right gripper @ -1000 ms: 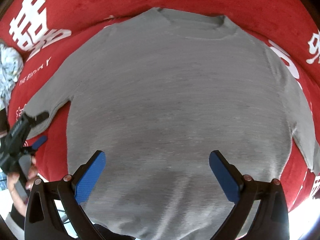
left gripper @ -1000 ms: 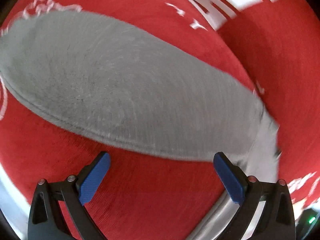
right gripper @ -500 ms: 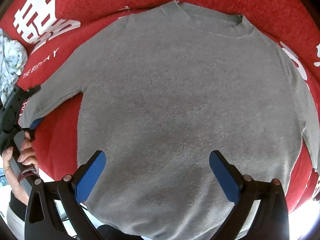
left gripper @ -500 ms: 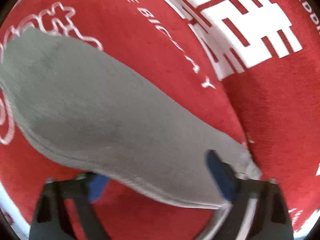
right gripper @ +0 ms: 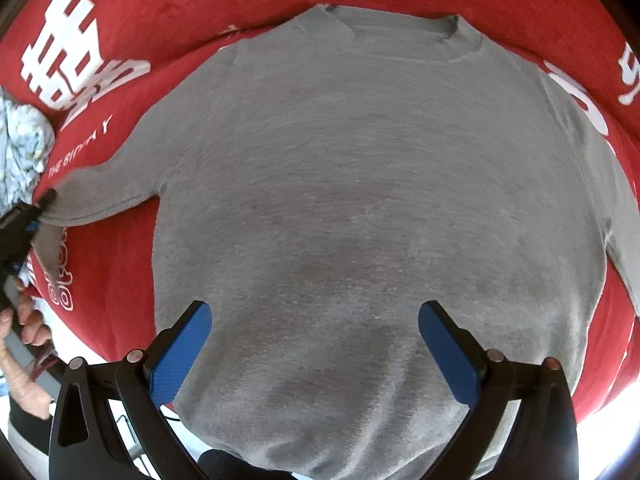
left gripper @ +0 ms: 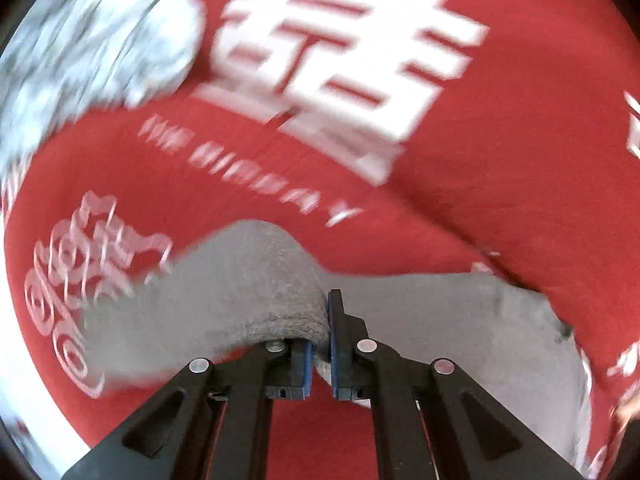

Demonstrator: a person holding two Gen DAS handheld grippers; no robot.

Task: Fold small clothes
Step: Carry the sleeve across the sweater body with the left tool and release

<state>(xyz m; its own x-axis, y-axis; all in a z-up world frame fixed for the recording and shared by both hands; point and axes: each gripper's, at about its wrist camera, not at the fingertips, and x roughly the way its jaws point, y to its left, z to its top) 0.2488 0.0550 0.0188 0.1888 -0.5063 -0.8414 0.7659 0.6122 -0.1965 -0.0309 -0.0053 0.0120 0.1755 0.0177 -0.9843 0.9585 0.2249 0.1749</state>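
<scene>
The grey sweater (right gripper: 360,208) lies flat, front up, on the red cloth (right gripper: 192,8) with white lettering, neckline at the far side; the left gripper (left gripper: 319,354) has its jaws clenched on the sleeve cuff (left gripper: 280,312); the right gripper (right gripper: 314,346) hovers over the hem, jaws spread wide; a pale patterned garment (right gripper: 20,148) sits left.
</scene>
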